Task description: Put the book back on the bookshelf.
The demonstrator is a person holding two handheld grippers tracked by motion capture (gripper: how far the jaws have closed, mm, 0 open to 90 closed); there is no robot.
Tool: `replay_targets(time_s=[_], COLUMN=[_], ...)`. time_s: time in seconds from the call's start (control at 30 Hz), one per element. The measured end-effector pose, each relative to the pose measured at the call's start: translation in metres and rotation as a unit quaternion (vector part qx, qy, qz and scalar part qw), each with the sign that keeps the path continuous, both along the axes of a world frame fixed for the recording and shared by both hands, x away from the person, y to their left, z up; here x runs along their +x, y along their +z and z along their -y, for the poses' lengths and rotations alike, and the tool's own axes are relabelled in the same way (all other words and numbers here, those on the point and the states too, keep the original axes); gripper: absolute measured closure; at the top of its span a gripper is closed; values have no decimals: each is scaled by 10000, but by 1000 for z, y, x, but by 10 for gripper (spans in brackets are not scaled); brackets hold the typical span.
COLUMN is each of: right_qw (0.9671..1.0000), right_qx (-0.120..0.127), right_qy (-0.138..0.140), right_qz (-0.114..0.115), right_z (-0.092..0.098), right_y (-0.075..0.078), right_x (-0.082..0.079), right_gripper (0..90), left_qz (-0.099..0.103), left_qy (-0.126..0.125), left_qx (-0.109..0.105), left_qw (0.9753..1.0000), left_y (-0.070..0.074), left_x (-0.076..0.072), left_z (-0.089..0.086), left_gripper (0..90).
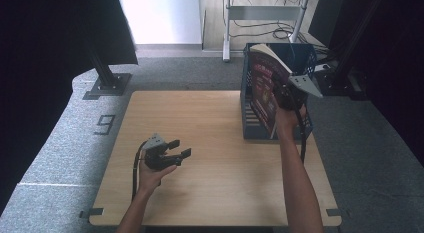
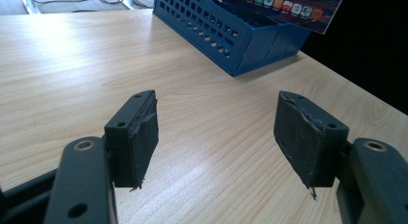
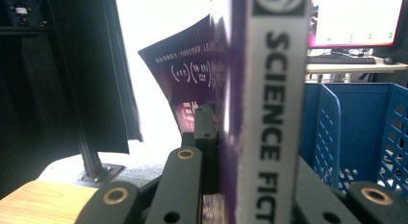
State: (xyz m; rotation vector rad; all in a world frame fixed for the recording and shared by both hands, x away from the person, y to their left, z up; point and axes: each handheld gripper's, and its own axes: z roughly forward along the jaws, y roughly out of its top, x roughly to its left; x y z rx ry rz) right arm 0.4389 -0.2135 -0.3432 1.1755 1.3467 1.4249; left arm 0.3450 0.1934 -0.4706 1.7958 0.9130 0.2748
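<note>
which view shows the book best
The high view: the whole book shows upright at the blue rack, held by the right tongs. The right gripper view shows its spine close up; the left gripper view shows just a cover corner.

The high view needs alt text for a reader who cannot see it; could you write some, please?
The right gripper holds a book upright over a blue file rack at the wooden table's far right. The left gripper rests open on the table.
</note>
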Motion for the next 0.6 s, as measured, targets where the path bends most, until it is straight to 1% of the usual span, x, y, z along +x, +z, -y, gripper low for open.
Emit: replay_targets(time_s=[0.17,0.3,0.47,0.6], right_qw=[10000,10000,9999,9997], right_qx=[22,56,83,130], right_qy=[-30,-45,-111,-224], right_qz=[-15,-9,-1,10], right_z=[-4,-5,-5,-4], right_y=[-1,-2,-3,-5], right_x=[8,12,16,18], right_gripper=[818,817,818,817], left_qz=[-2,6,23,34], left_qy=[23,34,49,39], left_qx=[-23,-31,-58,-40], left_qw=[10000,10000,10000,10000], left_y=[0,1,2,2], left_x=[0,1,0,-1], left_z=[-2,-4,-5,-5], left_gripper=[323,323,323,323])
